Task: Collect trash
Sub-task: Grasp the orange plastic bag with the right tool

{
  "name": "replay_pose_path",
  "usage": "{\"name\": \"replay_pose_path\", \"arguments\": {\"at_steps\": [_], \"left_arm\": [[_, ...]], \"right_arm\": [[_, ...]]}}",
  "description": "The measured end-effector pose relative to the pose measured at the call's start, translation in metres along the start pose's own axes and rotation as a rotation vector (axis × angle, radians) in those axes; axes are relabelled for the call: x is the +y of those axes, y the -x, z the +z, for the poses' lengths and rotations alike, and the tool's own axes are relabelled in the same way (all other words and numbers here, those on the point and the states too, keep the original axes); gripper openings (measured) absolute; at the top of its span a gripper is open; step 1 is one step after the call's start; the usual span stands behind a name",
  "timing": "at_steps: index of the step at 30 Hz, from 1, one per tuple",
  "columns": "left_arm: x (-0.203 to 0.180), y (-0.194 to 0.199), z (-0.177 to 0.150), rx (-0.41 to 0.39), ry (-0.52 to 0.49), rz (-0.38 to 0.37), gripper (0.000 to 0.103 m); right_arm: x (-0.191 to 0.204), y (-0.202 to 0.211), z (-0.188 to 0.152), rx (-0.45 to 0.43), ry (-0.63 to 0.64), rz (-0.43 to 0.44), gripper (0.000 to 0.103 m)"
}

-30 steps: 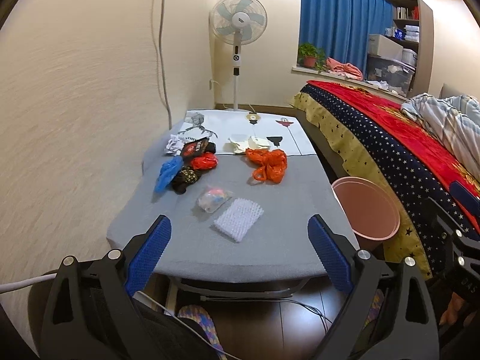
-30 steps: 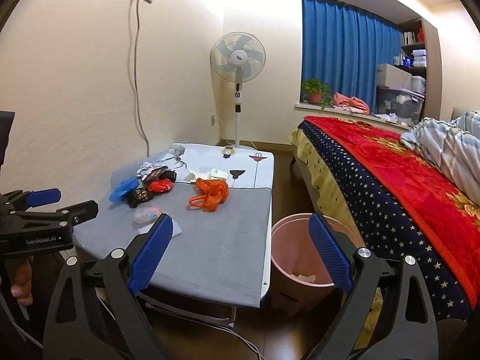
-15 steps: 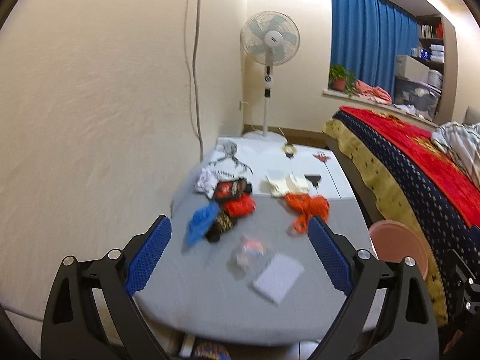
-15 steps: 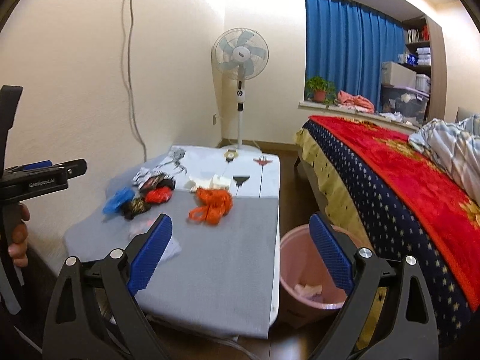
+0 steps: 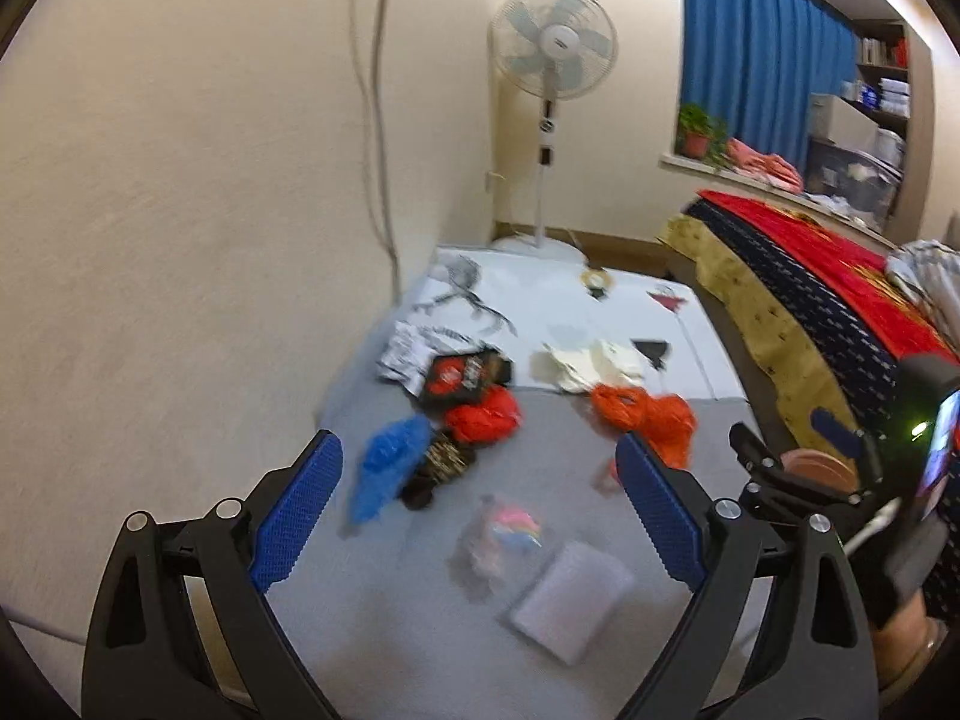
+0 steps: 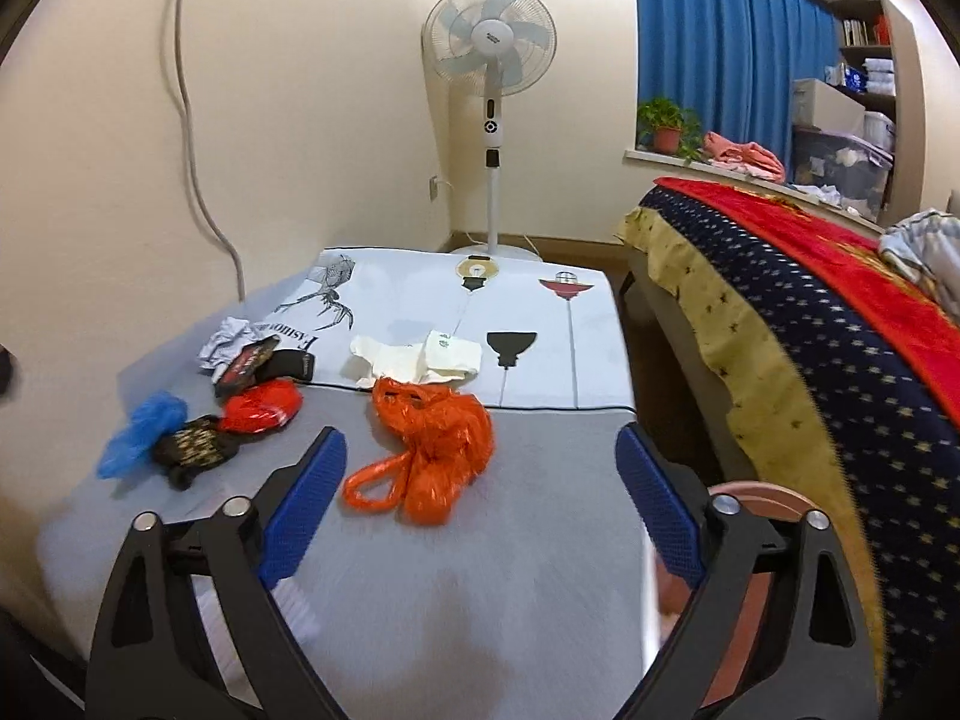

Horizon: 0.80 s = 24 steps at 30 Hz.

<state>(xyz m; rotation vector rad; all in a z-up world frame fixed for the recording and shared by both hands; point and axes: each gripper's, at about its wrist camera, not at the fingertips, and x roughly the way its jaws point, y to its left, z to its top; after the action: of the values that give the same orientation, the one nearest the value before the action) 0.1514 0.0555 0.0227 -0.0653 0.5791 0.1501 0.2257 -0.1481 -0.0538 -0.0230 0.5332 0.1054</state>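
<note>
Right wrist view: the right hand-held gripper (image 6: 480,492), jaws spread and just narrowing with nothing pinched, approaches the orange plastic bag (image 6: 429,453) on the bench (image 6: 540,600). Next, probably, close on it and carry it to the pink bin (image 6: 759,495) beside the bench.

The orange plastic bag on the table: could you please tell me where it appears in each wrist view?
Left wrist view: the orange plastic bag lies right of centre, just above the right blue pad.
Right wrist view: it lies at centre, between the open tongs' pads.
Shared landmark: the standing fan behind the table.
</note>
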Motion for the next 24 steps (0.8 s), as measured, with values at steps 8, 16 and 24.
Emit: {"name": "replay_pose_path", "arguments": {"at_steps": [8,16,24], "left_arm": [[0.025,-0.022,0.015,0.042,0.09,0.05,0.089],[0.03,-0.033,0.014,0.073,0.099,0.076,0.089],[0.028,-0.034,0.014,0.073,0.089,0.085,0.089]], "right_arm": [[0.011,-0.08,0.003,0.054,0.029,0.014,0.078],[0.018,-0.123,-0.005,0.146,0.032,0.06,0.047],[0.018,-0.106,-0.003,0.118,0.044,0.096,0.018]]}}
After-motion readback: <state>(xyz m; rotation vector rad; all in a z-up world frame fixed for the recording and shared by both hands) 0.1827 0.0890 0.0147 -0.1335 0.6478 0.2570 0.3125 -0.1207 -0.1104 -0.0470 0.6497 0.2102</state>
